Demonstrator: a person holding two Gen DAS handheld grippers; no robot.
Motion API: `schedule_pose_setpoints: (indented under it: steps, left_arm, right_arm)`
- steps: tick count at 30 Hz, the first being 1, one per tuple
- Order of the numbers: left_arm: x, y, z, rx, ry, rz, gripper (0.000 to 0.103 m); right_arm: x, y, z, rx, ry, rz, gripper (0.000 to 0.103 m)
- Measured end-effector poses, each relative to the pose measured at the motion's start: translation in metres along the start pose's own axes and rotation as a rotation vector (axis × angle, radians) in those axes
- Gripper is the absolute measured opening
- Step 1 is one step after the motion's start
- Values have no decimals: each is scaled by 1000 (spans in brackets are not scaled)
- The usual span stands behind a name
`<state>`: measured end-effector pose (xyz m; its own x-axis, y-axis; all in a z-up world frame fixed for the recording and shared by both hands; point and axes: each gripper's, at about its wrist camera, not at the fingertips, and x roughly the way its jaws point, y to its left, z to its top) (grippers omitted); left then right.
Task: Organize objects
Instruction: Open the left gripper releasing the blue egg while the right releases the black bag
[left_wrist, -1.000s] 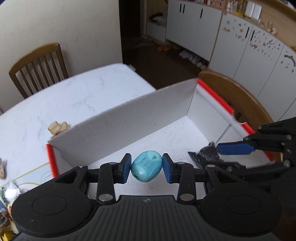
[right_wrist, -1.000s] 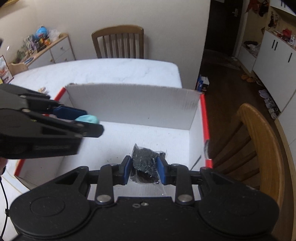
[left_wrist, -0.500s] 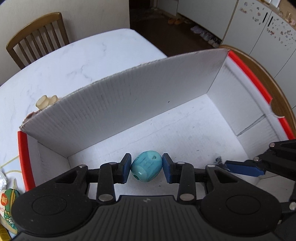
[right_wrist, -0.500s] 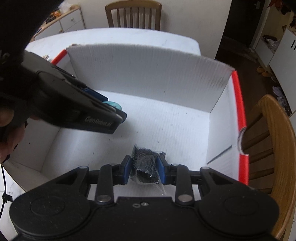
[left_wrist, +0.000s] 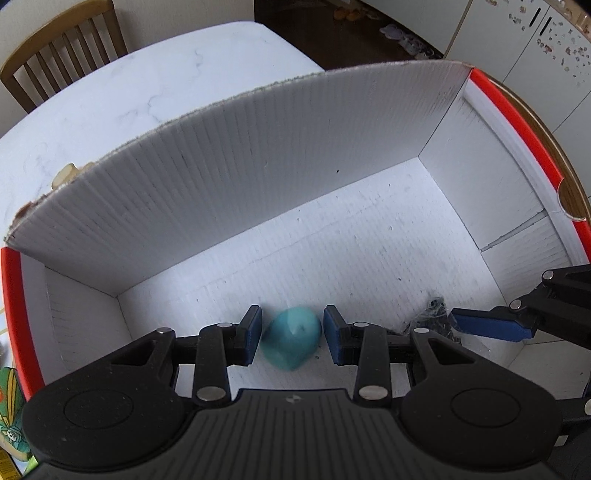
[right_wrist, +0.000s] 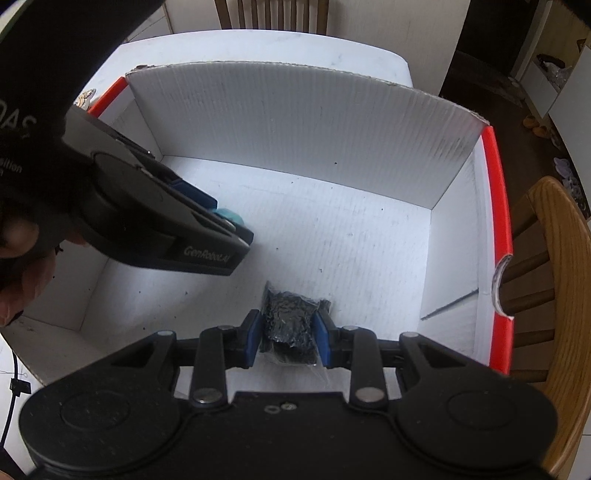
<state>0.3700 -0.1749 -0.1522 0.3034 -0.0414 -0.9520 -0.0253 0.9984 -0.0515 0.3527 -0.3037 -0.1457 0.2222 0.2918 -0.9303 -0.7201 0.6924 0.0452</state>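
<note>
A white corrugated box (left_wrist: 258, 177) with red rims lies open on the table; it also shows in the right wrist view (right_wrist: 295, 122). My left gripper (left_wrist: 291, 341) is inside it with its jaws parted, and a blurred turquoise egg-shaped toy (left_wrist: 291, 341) sits between them, with gaps on both sides. The toy (right_wrist: 231, 216) peeks past the left gripper in the right wrist view. My right gripper (right_wrist: 288, 339) is shut on a black item in a clear bag (right_wrist: 290, 326), low over the box floor. The bag (left_wrist: 437, 317) also shows in the left wrist view.
The box stands on a white marble table (left_wrist: 147, 92). A wooden chair (right_wrist: 554, 277) stands right of the box and another (left_wrist: 62, 48) at the table's far side. A small beige object (left_wrist: 66, 173) lies behind the box wall. Colourful packets (left_wrist: 9, 424) lie at the left.
Both grippers have moved down into the box. My left gripper's jaws have opened and the turquoise toy has come loose between them. The right gripper still holds the bag.
</note>
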Motion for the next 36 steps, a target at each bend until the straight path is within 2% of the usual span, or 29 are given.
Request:
schedule_pose_setpoints:
  steps: [2, 7, 11, 23, 26, 36]
  left_arm:
    - [-1, 0, 0, -3, 2, 0, 37]
    - [-6, 3, -4, -15, -21, -8, 55]
    - [-16, 6, -7, -21, -51, -14, 55]
    - [-64, 13, -19, -56, -178, -66, 55]
    - [-82, 15, -25, -55, -211, -75, 55]
    - [-129, 21, -48, -10, -318, -104, 58]
  right_arm:
    - [1, 0, 0, 0, 4, 2, 31]
    - [1, -1, 1, 4, 3, 7, 35]
    - [-6, -2, -1, 8, -23, 24, 44]
    - [-42, -9, -3, 48, -117, 58, 48]
    - [-54, -8, -3, 59, -146, 65, 58]
    - [-93, 4, -12, 105, -234, 62, 62]
